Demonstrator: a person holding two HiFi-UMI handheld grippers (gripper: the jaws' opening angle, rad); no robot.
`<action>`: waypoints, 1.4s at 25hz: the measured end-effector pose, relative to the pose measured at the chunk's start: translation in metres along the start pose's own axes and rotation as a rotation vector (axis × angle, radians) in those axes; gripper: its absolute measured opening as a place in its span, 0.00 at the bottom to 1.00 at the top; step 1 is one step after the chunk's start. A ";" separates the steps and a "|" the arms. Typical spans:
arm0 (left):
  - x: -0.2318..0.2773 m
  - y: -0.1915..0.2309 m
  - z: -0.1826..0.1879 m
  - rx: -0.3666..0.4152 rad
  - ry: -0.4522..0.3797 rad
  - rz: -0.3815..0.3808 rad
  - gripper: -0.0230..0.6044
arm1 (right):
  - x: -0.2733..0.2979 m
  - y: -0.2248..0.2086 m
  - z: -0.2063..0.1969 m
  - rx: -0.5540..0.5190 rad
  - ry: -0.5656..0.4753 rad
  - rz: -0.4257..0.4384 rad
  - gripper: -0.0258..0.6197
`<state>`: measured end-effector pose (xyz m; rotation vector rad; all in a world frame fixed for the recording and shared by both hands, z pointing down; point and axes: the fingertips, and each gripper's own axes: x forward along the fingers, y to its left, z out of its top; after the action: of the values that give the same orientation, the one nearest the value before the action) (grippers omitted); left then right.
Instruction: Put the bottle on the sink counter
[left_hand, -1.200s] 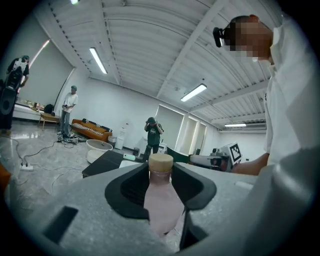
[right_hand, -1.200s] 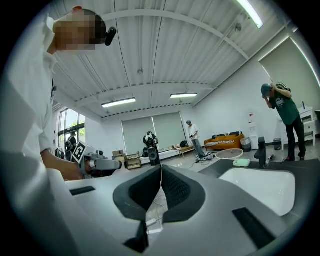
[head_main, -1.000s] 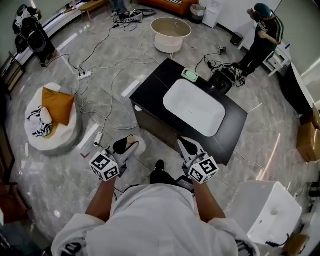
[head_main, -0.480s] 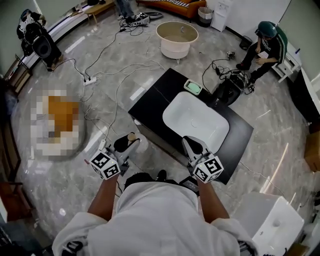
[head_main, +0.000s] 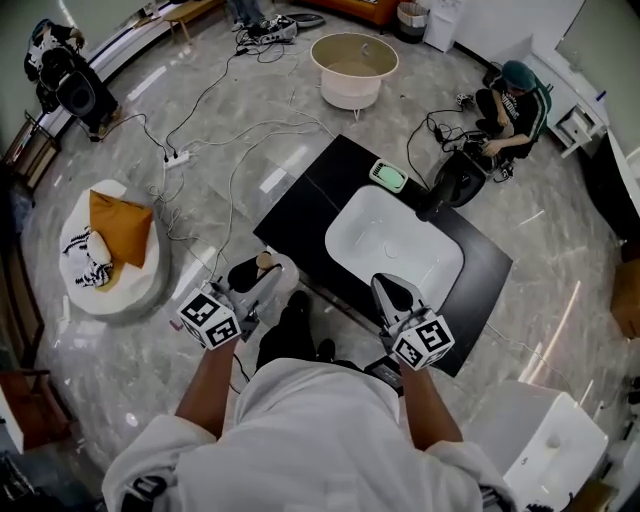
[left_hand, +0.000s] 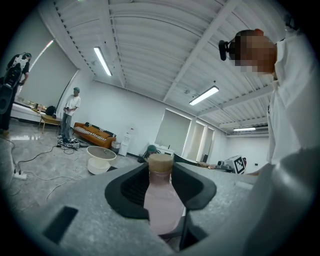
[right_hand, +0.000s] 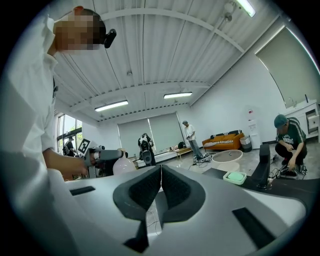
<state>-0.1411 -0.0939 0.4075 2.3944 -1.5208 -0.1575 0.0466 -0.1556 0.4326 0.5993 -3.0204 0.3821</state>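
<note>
A pale pink bottle with a tan cap stands upright between the jaws of my left gripper, whose dark pads press on its sides. From the head view, the bottle and left gripper hang over the floor, just off the near left corner of the black sink counter. Its white basin lies ahead of my right gripper, which hovers at the counter's near edge. In its own view the right gripper has its pads touching, with nothing between them.
A green soap dish sits on the counter's far side. A person crouches by a black object beyond it. Also around are a round tub, a beanbag with an orange cushion, floor cables and a white cabinet.
Both grippers have moved forward toward the counter, and its near edge is now closer to them. The left gripper still holds the bottle. The person at the back has crouched lower.
</note>
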 end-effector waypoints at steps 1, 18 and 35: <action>0.003 0.008 0.002 0.003 0.002 -0.002 0.27 | 0.005 -0.003 0.001 -0.003 -0.002 -0.004 0.06; 0.141 0.146 0.042 0.063 0.083 -0.210 0.27 | 0.106 -0.084 0.048 -0.037 0.004 -0.245 0.06; 0.259 0.208 0.034 0.139 0.168 -0.421 0.27 | 0.169 -0.162 0.070 -0.104 -0.070 -0.490 0.06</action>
<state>-0.2171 -0.4153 0.4565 2.7319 -0.9697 0.0624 -0.0473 -0.3810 0.4172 1.3173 -2.7914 0.1792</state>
